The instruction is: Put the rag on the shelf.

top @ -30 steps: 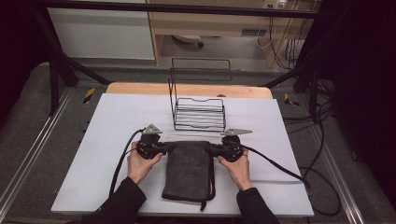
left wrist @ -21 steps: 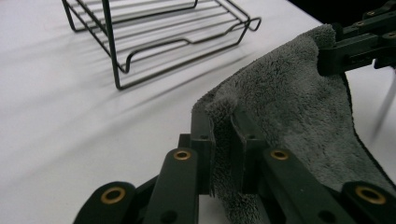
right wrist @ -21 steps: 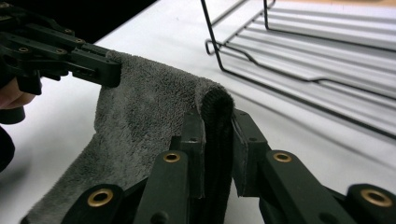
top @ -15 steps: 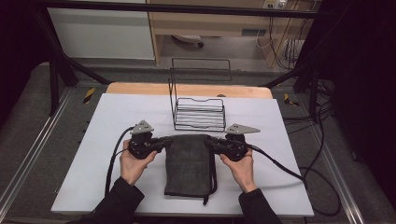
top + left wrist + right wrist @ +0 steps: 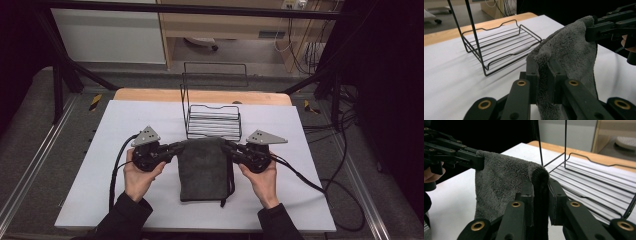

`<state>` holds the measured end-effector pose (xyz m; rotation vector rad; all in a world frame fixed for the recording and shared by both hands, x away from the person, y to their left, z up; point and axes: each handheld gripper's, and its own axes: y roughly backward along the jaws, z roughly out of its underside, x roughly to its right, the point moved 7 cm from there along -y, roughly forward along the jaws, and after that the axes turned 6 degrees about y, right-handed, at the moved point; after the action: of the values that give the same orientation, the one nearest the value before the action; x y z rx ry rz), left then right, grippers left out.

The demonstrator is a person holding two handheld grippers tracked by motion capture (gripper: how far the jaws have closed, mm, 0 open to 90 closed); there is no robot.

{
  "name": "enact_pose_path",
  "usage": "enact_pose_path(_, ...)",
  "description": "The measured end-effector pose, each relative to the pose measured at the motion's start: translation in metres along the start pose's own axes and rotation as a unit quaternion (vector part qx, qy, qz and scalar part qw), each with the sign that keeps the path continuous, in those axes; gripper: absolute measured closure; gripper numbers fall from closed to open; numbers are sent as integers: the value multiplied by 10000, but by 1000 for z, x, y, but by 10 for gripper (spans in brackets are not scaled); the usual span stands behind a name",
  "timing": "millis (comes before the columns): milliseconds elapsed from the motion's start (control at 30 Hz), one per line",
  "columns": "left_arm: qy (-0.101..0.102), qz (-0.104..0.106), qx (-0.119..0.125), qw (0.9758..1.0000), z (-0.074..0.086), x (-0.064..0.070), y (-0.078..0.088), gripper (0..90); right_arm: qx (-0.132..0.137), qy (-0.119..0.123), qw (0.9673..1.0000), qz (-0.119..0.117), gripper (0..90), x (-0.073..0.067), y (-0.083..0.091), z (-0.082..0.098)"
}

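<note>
A dark grey towel (image 5: 203, 169) hangs folded between my two grippers over the white table, its lower end near the front edge. My left gripper (image 5: 176, 147) is shut on the towel's upper left corner (image 5: 543, 58). My right gripper (image 5: 228, 148) is shut on the upper right corner (image 5: 539, 176). In the left gripper view the right gripper (image 5: 592, 33) pinches the far corner; in the right gripper view the left gripper (image 5: 479, 160) does the same. A black wire rack (image 5: 213, 122) stands just behind the towel.
The white table top (image 5: 120, 125) lies on a wooden bench (image 5: 150, 95). Black cables (image 5: 116, 170) trail from both grippers, the right one looping off the table's right side (image 5: 345, 200). A thin black strap (image 5: 230, 185) dangles along the towel's right edge.
Both hands have risen and moved away from me toward the rack, lifting the towel's top edge off the table. The grip on both corners is unchanged.
</note>
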<state>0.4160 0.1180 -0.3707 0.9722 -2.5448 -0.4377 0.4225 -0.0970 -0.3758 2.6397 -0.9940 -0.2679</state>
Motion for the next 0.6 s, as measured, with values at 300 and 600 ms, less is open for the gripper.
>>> enact_pose_path(300,-107,12,282,9995,-11,8,9,807,283,190,9994,52,778,-6,13,-15)
enact_pose_path(600,-196,8,529,9984,-26,12,18,807,562,307,9979,103,779,-12,23,-30)
